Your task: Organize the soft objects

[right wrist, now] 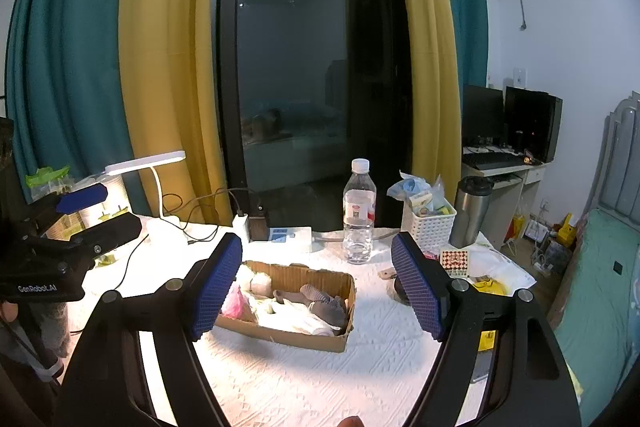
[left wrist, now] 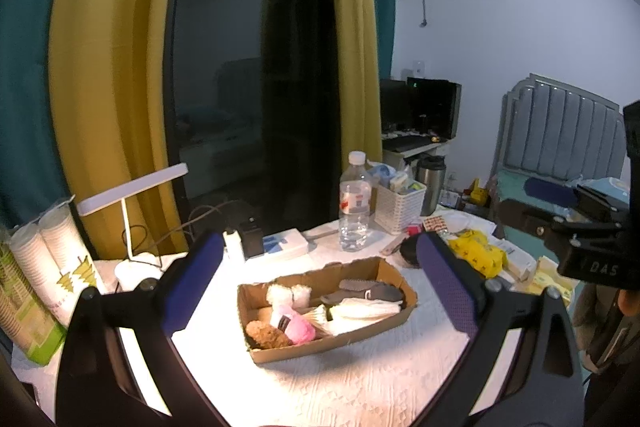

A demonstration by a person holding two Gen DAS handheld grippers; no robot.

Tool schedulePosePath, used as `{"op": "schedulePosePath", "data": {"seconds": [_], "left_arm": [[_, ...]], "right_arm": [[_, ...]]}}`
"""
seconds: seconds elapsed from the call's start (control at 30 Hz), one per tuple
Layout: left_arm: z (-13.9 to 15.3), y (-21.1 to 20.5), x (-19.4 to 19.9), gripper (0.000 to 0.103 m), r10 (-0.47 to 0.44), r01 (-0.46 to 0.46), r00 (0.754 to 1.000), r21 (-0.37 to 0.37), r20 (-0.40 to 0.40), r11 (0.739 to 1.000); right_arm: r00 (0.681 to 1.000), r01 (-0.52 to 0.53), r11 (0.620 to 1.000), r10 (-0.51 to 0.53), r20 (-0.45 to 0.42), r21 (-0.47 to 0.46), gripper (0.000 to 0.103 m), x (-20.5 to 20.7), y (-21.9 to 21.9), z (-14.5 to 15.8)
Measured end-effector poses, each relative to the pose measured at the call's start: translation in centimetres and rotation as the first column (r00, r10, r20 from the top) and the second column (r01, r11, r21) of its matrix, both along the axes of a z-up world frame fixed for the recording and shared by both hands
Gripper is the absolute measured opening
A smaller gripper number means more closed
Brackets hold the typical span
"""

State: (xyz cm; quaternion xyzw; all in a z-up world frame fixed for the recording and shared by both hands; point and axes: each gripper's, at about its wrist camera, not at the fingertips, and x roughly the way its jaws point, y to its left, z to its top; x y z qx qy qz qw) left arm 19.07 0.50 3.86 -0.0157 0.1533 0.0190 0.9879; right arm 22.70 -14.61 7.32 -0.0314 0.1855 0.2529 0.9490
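Note:
A shallow cardboard box (left wrist: 396,275) sits on the white tablecloth and holds soft things: a pink plush (left wrist: 298,329), a brown plush (left wrist: 267,337), a white fluffy piece (left wrist: 288,293), grey socks (left wrist: 368,291) and white cloth (left wrist: 360,311). The box also shows in the right wrist view (right wrist: 308,341), with grey socks (right wrist: 324,301) and white cloth (right wrist: 296,319). My left gripper (left wrist: 320,287) is open and empty, raised in front of the box. My right gripper (right wrist: 318,285) is open and empty, also raised before the box.
A water bottle (right wrist: 359,213), white basket (right wrist: 430,225), steel mug (right wrist: 470,213), desk lamp (right wrist: 146,163) with cables, and power strip (right wrist: 290,237) stand behind the box. A yellow pack (left wrist: 478,253) and papers lie to the right. Paper cups (left wrist: 52,259) stand left. A bed (right wrist: 600,299) is at the right.

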Motion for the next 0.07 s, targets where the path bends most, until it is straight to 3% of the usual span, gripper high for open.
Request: {"op": "schedulePosePath", "data": {"seconds": [0.07], "left_arm": [[-0.30,0.06,0.57,0.099,-0.005,0.005,1.000,0.007,-0.012,1.000]], "right_arm": [[1.000,-0.002,1.000,0.002,-0.007,-0.010,0.080,0.17,0.06,-0.21]]}}
